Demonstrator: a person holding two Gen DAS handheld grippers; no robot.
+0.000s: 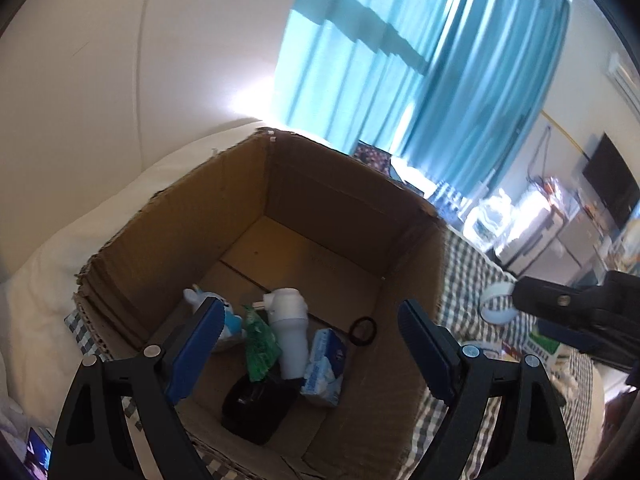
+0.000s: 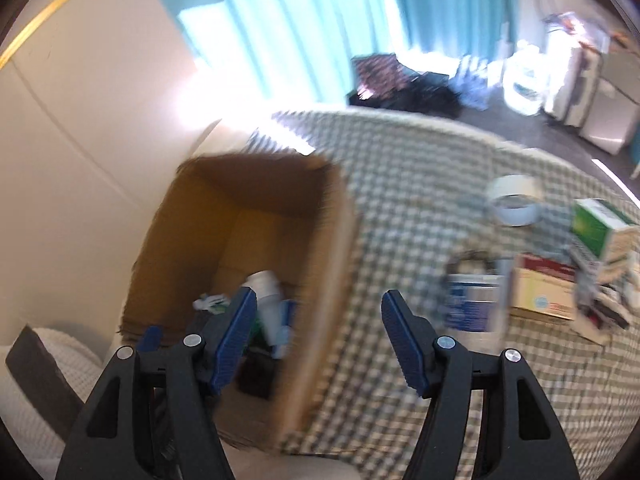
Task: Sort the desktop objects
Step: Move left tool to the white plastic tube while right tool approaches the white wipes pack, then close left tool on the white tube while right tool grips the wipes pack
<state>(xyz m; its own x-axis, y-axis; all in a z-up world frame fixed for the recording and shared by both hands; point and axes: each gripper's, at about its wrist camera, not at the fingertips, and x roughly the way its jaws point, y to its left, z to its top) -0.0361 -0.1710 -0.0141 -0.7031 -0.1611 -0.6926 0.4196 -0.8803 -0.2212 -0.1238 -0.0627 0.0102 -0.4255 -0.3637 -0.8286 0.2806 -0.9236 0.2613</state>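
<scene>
The cardboard box (image 1: pixel 320 216) stands open-topped at the left of the checked cloth (image 2: pixel 400 184), evidently as the collection bin. On its floor lie a white plastic bottle (image 1: pixel 290 332), a crinkled green packet (image 1: pixel 260 344), a soft tissue pack (image 1: pixel 326 364), a glossy black item (image 1: pixel 256 404) and a thin black ring (image 1: pixel 363 331). The left gripper (image 1: pixel 312 344) hovers above, fingers wide, empty. Rightward, the right gripper (image 2: pixel 318 328) is likewise empty, fingers parted. A tape roll (image 2: pixel 514 202) and small cartons (image 2: pixel 600 228) remain unsorted.

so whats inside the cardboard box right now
In the cardboard box: a white bottle, green packet, tissue pack, black ring, blue-white toy, black object. Anything underneath them is hidden.
</scene>
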